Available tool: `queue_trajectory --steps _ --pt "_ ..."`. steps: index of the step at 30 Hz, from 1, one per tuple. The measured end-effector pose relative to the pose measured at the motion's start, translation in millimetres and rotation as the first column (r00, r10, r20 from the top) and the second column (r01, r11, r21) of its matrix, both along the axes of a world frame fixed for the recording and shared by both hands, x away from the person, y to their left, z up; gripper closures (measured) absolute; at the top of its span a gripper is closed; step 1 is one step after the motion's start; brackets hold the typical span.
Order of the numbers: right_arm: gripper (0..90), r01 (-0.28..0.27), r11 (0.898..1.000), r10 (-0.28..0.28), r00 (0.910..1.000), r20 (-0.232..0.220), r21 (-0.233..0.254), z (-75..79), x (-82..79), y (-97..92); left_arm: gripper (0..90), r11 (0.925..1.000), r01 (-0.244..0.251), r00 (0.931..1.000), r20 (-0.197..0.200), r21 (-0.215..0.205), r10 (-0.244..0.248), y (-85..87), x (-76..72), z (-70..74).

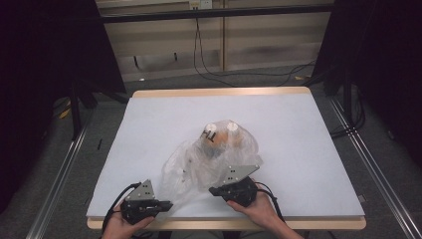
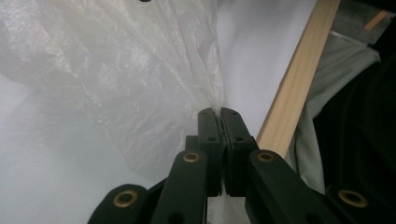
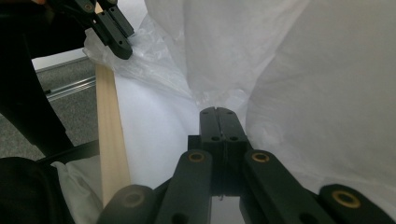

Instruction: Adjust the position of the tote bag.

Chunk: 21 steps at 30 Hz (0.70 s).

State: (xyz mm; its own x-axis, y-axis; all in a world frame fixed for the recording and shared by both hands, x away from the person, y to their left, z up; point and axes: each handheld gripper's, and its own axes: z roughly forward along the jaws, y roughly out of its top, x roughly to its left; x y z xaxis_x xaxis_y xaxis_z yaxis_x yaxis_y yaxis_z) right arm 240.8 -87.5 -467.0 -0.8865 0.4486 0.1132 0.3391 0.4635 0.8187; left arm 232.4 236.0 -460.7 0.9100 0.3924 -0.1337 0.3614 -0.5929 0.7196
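Currently, a clear plastic bag (image 1: 209, 159) lies crumpled on the white table (image 1: 298, 149), slightly near of centre, and both grippers hold it at its near end. Inside the bag, at its far end, sit rounded orange-brown items (image 1: 234, 139) with white caps, one bearing dark lettering (what they are cannot be told through the film).

Left gripper (image 1: 166, 204): positioned at the near left of the table, close to the wooden edge (image 2: 289, 98). In the left gripper view the two black jaws stand pressed together, with a gathered pinch of bag film (image 2: 217, 100) caught between their tips. The film fans out from that point toward the far side.

Right gripper (image 1: 214, 190): positioned near the table's near edge, to the right of the left gripper, with the bag's near right flap resting against it. In the right gripper view its jaws are fully together; the bag film (image 3: 210, 88) bunches directly at their tips and appears clamped there. The same view shows the left gripper (image 3: 122, 49) farther off, clamped on a corner of the film beside the wooden edge (image 3: 109, 130).

A hand (image 1: 259, 211) supports the right gripper from below; cables trail from both units toward the near side.
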Motion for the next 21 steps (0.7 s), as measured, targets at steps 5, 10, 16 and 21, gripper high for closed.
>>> queue_trajectory --steps 5,10,16,21 --pt "90.0 0.003 1.000 -0.003 1.0000 0.006 0.020 5.0 0.7 -5.9 89.0 0.9963 -0.020 0.9998 0.007 -0.084 0.020 5.0 -0.3 3.8" --pt "90.0 0.013 0.999 -0.014 0.9997 0.022 0.049 12.9 -1.1 -11.5 89.0 0.9812 -0.059 0.9977 0.022 -0.184 0.064 14.0 0.7 9.4" --pt "90.0 0.011 0.996 -0.015 0.9988 0.046 0.085 24.9 -5.6 -17.3 89.0 0.9658 -0.063 0.9961 0.043 -0.252 0.076 18.5 0.4 16.8" --pt "90.0 0.022 0.994 -0.028 0.9983 0.051 0.106 30.1 -6.2 -22.4 88.9 0.9535 -0.061 0.9945 0.064 -0.295 0.083 16.7 -0.7 25.8"
